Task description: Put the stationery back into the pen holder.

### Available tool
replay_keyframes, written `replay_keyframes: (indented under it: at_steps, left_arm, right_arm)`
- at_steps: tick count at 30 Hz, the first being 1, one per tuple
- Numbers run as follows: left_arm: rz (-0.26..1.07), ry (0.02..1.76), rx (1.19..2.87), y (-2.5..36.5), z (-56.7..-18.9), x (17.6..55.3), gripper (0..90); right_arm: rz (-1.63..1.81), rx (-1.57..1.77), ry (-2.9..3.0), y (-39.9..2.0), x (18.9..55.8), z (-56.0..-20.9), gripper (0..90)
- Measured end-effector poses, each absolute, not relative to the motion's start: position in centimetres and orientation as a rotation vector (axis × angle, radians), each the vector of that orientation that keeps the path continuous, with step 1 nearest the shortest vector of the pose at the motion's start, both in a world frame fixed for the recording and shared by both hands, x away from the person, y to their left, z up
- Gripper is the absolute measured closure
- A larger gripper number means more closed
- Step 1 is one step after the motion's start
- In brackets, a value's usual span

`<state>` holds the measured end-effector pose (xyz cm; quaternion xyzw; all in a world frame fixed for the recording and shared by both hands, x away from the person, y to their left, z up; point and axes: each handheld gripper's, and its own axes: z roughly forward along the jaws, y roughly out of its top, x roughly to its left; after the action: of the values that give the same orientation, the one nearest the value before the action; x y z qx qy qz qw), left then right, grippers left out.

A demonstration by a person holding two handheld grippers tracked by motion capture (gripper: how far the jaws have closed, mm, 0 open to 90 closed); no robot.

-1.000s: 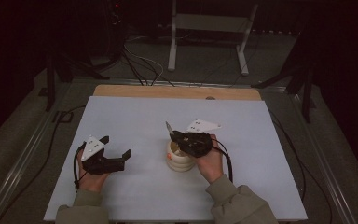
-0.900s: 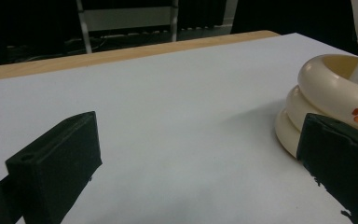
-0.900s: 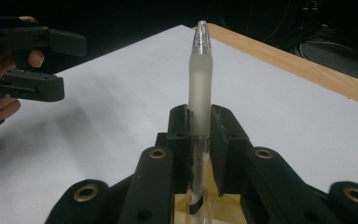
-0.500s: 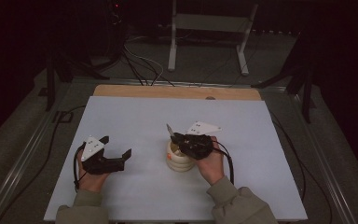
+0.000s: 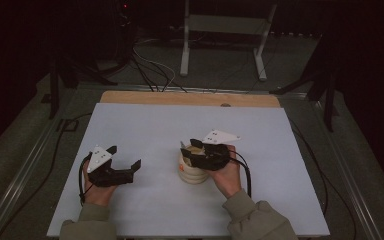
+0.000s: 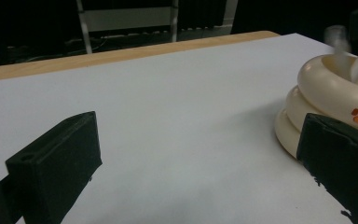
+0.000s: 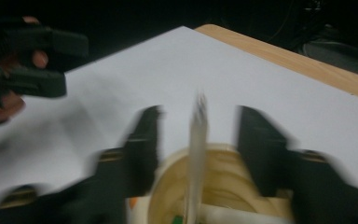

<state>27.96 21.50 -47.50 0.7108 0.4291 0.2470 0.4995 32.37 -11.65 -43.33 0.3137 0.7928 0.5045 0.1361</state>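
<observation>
The cup (image 5: 192, 167) stands on the bench (image 5: 145, 125), a stick (image 7: 196, 154) in it; the left gripper (image 5: 125, 170) rests at its nine o'clock.

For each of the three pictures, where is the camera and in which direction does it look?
High view: above the person's side, facing forward and down on the table; both hands and tongs show.
Left gripper view: on the left tongs, looking across the table; their two black jaws stand wide apart.
Right gripper view: on the right tongs, over the cream ringed cup; jaws just opened, a thin stick between them untouched.
Shared: all three show the cup.
</observation>
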Motion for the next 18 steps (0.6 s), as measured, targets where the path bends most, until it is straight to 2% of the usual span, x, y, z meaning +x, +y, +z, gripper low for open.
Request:
replay_keyframes:
  at_steps: [1,2,3,6,9,18]
  left_arm:
    - [0.598,1.038,1.719,21.49,-47.50,27.96,0.3]
    - [0.598,1.038,1.721,21.49,-47.51,27.97,0.3]
    - [0.597,1.038,1.720,21.48,-47.52,27.97,0.3]
    - [0.596,1.039,1.721,21.46,-47.53,27.98,0.3]
    - [0.595,1.039,1.721,21.45,-47.54,27.99,0.3]
    - [0.593,1.039,1.721,21.47,-47.56,28.01,0.3]
  right_arm:
    - [1.459,0.915,2.283,-11.60,32.36,-43.21,30.6]
    - [1.448,0.920,2.274,-11.54,32.34,-43.14,23.7]
    - [1.449,0.922,2.266,-11.52,32.32,-43.09,20.7]
    - [1.453,0.933,2.269,-11.51,32.38,-43.07,14.7]
    - [1.441,0.940,2.278,-11.38,32.44,-43.16,14.2]
    - [1.380,0.935,2.307,-11.35,32.70,-42.85,4.0]
